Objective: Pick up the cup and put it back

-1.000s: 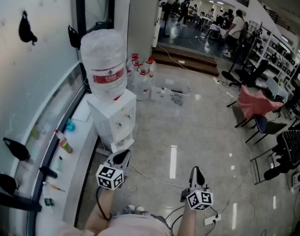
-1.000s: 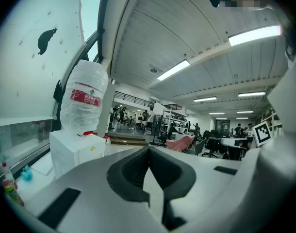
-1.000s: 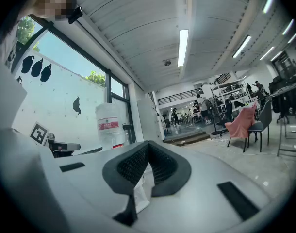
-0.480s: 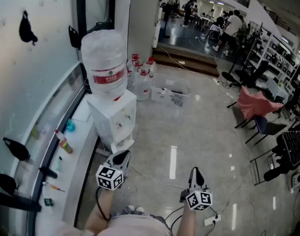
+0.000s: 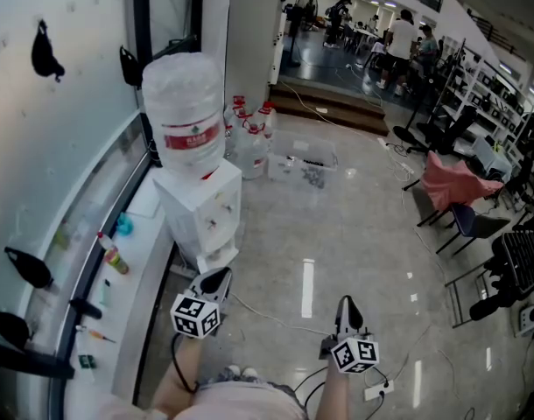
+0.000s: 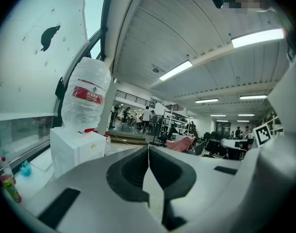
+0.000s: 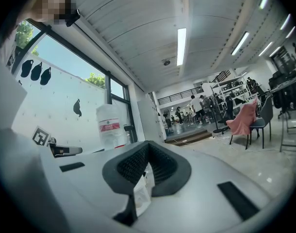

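Note:
I can make out no cup in any view. A white water dispenser (image 5: 204, 210) with a large bottle (image 5: 184, 112) on top stands by the window ledge. My left gripper (image 5: 216, 277) is held low just in front of it, its jaws shut with nothing between them. In the left gripper view the gripper (image 6: 148, 149) points past the dispenser (image 6: 75, 149) and bottle (image 6: 87, 96) at the left. My right gripper (image 5: 347, 304) hangs over the bare floor to the right, also shut and holding nothing. In the right gripper view the gripper (image 7: 147, 145) has the bottle (image 7: 111, 127) behind it.
A white ledge (image 5: 136, 269) along the window carries a small bottle (image 5: 114, 256) and a blue item (image 5: 124, 226). Spare water jugs (image 5: 254, 147) and a clear box (image 5: 304, 160) sit on the floor behind the dispenser. Chairs with a pink cloth (image 5: 455, 185) stand right. People (image 5: 398, 38) are far back.
Both grippers stay where they were, shut. Only the people at the far end of the room have shifted.

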`<state>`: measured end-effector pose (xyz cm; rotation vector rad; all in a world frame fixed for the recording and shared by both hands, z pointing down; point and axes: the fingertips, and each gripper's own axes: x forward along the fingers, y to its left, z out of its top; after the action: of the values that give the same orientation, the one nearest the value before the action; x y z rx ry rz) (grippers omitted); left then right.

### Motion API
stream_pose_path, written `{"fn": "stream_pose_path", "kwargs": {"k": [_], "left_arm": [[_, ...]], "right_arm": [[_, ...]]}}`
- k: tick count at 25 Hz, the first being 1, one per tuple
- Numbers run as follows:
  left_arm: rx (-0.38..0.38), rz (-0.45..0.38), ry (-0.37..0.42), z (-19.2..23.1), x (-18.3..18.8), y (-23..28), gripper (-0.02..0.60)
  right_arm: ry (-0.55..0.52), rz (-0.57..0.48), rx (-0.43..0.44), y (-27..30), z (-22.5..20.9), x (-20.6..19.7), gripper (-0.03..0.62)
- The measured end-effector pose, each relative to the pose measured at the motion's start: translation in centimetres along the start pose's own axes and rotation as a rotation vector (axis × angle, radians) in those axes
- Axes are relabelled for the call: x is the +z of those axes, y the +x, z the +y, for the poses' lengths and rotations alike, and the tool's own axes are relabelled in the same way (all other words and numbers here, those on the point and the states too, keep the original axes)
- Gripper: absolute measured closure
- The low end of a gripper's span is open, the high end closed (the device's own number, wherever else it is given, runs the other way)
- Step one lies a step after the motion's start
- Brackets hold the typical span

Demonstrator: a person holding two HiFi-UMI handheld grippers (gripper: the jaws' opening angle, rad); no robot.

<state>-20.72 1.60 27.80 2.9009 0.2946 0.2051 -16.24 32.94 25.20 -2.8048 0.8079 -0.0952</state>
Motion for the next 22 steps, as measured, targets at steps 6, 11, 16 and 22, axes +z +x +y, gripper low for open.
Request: {"fn": "stream_pose_path", "kwargs": {"k": [6,11,16,22], "left_arm": [[-0.022,-0.019,-0.014,-0.2,0.2,-0.1,0.554],[-0.023,-0.03,-0.016,0.2,0.3,-0.3,0.546],[-0.041,-0.033,-0.014,0.4,0.3,-0.5,0.372],[-0.091,-0.13,-0.034,0.1,1.7,-1.6,0.221]], "right_arm": [[0.006,0.007,0.001,0.0,-0.1,-0.1,0.577],[0.011,0.015,0.003,0.1,0.1,-0.6,0.577],[0.016,0.018,0.002,0.3,0.3,-0.9,0.577],[0.022,0.029,0.008,0.5,1.3,-1.4,0.577]]}}
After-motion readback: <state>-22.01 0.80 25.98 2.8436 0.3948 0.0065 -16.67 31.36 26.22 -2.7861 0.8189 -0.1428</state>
